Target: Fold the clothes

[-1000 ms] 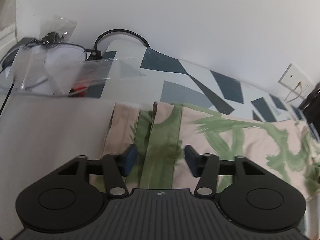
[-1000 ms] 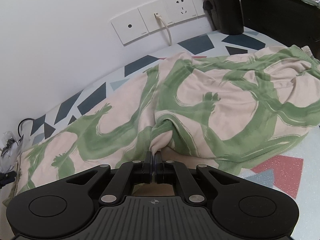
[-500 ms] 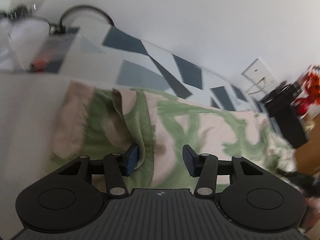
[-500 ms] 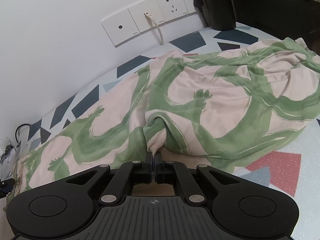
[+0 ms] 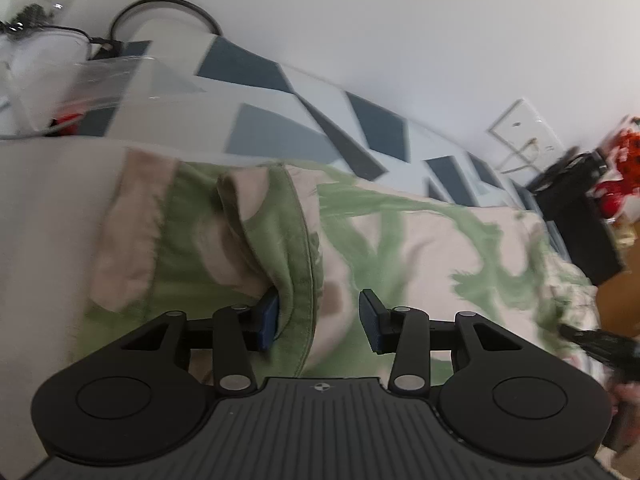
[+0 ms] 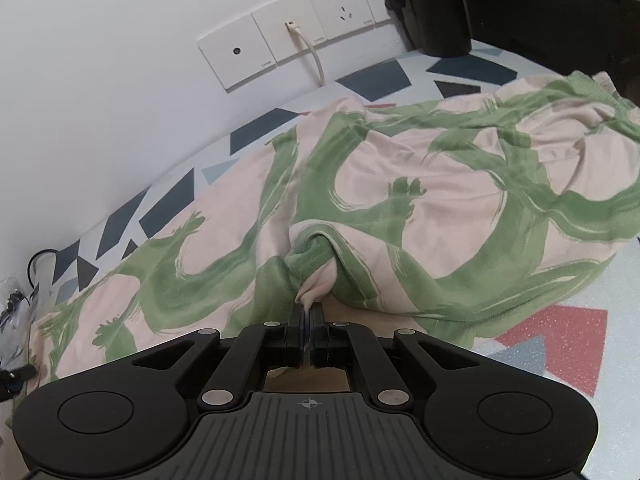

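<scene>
A pink garment with green brush pattern (image 6: 420,184) lies spread over a table w/ white top and dark blue, grey and red geometric shapes (image 6: 552,336), which stands against a plain white wall (image 6: 120,80). In the right wrist view, a row of white wall sockets (image 6: 304,36) is at top centre, one w/ a beige cable (image 6: 314,60) plugged in; a black object is at upper right. The right gripper (image 6: 306,312) is fully closed, pinching a small fold of the garment at frame centre. In the left wrist view (blurred), the left gripper (image 5: 318,318) is wide open, its left finger under the green hem (image 5: 298,276). Clear plastic bags (image 5: 60,80) and a black cable loop (image 5: 160,4) are at upper left.
</scene>
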{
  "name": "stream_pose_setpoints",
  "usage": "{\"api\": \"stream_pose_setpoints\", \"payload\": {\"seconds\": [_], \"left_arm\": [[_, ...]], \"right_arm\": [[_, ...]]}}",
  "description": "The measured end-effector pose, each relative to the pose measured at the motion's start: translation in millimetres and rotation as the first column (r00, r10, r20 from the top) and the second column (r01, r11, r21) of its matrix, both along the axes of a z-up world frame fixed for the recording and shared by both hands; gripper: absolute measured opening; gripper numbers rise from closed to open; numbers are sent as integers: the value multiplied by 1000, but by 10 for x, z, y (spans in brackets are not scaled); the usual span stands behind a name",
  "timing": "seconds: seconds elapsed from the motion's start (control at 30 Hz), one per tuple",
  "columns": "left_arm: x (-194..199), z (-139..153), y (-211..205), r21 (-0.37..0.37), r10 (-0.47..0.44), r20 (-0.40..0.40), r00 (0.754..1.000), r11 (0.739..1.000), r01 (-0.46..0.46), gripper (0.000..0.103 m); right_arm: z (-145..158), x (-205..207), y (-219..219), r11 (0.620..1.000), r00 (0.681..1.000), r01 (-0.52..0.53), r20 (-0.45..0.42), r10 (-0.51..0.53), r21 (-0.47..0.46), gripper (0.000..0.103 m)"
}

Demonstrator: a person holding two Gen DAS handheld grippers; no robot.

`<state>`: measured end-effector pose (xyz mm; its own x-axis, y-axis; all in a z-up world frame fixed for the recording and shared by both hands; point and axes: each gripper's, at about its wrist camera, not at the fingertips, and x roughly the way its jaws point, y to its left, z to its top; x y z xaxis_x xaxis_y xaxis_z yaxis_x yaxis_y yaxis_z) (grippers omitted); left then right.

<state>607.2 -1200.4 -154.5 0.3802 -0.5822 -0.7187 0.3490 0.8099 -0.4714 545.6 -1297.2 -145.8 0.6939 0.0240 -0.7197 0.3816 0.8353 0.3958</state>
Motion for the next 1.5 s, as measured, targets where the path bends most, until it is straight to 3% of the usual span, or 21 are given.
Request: {"api": "stream_pose_setpoints", "payload": {"seconds": [0.07,0.1,0.13,0.37,0.53,0.67,0.77,0.87,0.93,1.03,1.13,1.23,1.27,1.33,1.37,1.43,1.5], "left_arm": [[21,-11,16,-4,21,2,1000,1000,-21,39],[29,-14,21,-2,32,4,999,999,-32,13],[29,-5,23,12,44,9,999,999,-44,12],[-60,377,238,-50,136,77,988,990,-133,11],[-78,615,440,-71,163,84,983,985,-158,11],[-38,529,665,-82,227,31,973,971,-224,11],[-41,311,669,-28,221,-2,975,975,-221,11],[-32,123,628,19,222,8,975,975,-222,12],[-10,78,629,9,239,13,971,971,-239,13],[10,194,613,-19,237,31,971,971,-236,12],[-3,492,582,-45,214,132,968,977,-210,12],[105,517,561,-15,222,124,967,975,-222,12],[165,418,563,2,228,78,970,973,-229,12],[228,232,554,46,237,27,971,970,-238,15],[248,158,536,72,234,10,972,969,-234,21],[246,79,522,103,230,-16,973,968,-227,38],[171,74,560,62,216,-28,976,975,-214,60]], "right_arm": [[-13,14,-2,1000,1000,1,-2,-1,4,5],[-20,20,-3,1000,1000,1,-2,-1,6,5],[-26,27,-5,1000,1000,1,-3,-1,8,5],[14,63,1,1000,1000,-20,17,20,18,2],[103,70,8,998,997,-55,48,54,32,2],[91,68,9,996,996,-82,46,80,36,2],[48,64,24,995,996,-90,29,89,47,2],[11,67,33,994,995,-104,6,104,46,2],[3,74,29,993,994,-109,-2,109,49,2],[43,91,34,993,994,-111,17,110,50,2],[92,102,38,992,992,-116,48,113,53,2],[60,135,58,991,992,-126,33,125,48,2],[26,142,66,991,992,-129,19,128,47,2],[-42,144,84,990,992,-129,0,130,52,2],[-68,143,95,990,991,-129,-7,130,54,2],[-121,140,117,990,991,-129,-22,131,59,2],[-126,129,115,990,991,-128,-24,130,63,2]]}}
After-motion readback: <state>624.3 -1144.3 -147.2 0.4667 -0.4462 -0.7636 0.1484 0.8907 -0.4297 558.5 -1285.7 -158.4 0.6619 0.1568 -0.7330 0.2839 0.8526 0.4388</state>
